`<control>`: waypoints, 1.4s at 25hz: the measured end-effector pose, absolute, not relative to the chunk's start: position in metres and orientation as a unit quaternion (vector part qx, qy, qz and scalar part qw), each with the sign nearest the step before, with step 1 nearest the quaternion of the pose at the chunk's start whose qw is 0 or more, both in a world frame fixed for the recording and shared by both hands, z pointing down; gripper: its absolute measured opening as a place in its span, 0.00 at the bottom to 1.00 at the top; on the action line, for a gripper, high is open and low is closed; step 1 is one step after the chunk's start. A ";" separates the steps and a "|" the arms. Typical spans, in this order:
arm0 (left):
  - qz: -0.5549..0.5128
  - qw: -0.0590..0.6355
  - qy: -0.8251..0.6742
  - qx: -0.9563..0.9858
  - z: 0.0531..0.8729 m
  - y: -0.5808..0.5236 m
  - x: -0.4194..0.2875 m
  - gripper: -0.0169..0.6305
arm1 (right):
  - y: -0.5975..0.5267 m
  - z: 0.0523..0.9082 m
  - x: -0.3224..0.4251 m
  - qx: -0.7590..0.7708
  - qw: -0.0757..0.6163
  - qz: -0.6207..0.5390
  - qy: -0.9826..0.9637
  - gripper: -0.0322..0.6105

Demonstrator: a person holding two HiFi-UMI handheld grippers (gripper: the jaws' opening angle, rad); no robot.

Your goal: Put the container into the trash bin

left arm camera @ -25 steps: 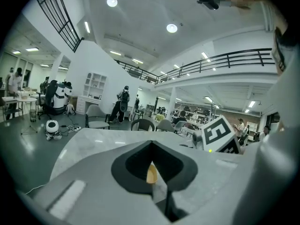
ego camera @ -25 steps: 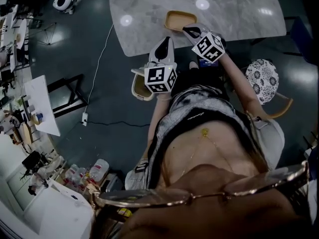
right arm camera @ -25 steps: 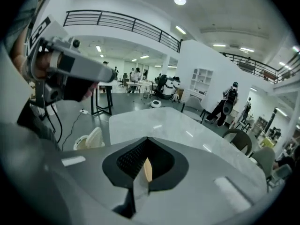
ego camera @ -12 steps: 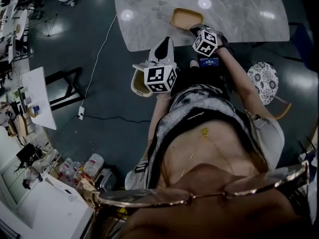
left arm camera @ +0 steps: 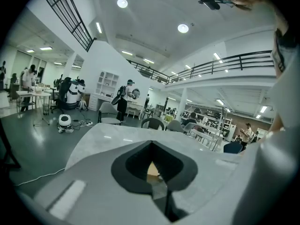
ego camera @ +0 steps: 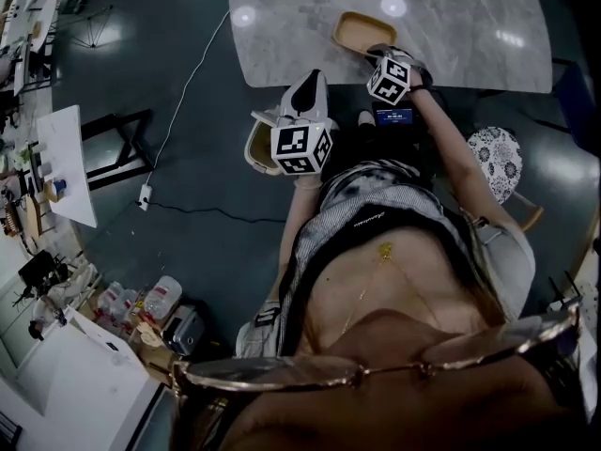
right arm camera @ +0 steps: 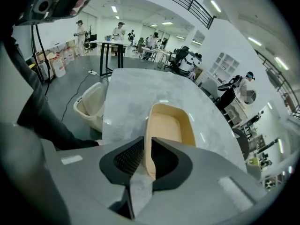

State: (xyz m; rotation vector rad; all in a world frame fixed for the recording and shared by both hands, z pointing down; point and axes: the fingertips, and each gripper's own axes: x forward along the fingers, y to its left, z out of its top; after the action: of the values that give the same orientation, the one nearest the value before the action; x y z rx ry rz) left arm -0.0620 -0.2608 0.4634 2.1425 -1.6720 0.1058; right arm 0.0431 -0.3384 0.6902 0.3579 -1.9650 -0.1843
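Right gripper (right arm camera: 146,140) with its tongs pressed onto the near side wall of the container (right arm camera: 166,125). One jaw lies inside the wall and one outside, with the tan rim filling the narrow gap between them. The container rests on the table (ego camera: 451,17), close to the table's near edge. It is an open, shallow, tan tub with rounded corners and a thin rim, and it appears empty.

Handling, as a judgement: the tub is probably light and thin-walled. It looks stiff enough to be lifted by one wall, yet it is likely to flex and tip away from a one-sided pinch. Its smooth surface may slip, so a hold low on the rim, near a corner where the wall is stiffest, seems best. It does not look breakable.

Left gripper (ego camera: 312,75) with its tongs pressed together at the tips, holding nothing. It hangs off the table's near edge, over the floor. A tan sliver shows through the hollow between its jaws; it cannot be identified.

The trash bin (ego camera: 254,153) stands open on the floor, just off the table's near edge and beside the left gripper.

Count: one container, one trash bin, one table, two grippers.
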 end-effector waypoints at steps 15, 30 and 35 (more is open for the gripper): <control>0.031 0.226 -0.616 0.754 0.480 -0.250 -0.082 0.03 | -0.349 0.729 0.028 0.125 0.583 -0.082 -0.799 0.11; 0.038 0.230 -0.579 0.781 0.478 -0.268 -0.068 0.03 | -0.327 0.618 0.052 0.071 0.534 -0.105 -0.836 0.10; 0.040 0.226 -0.567 0.791 0.472 -0.273 -0.063 0.03 | -0.305 0.570 0.061 0.007 0.508 -0.114 -0.854 0.10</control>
State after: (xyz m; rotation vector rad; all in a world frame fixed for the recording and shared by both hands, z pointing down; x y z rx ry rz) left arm -0.0634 -0.2732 0.4724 2.1805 -1.5632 0.1096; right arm 0.0610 -0.3048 0.5700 0.0159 -2.0585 -0.2736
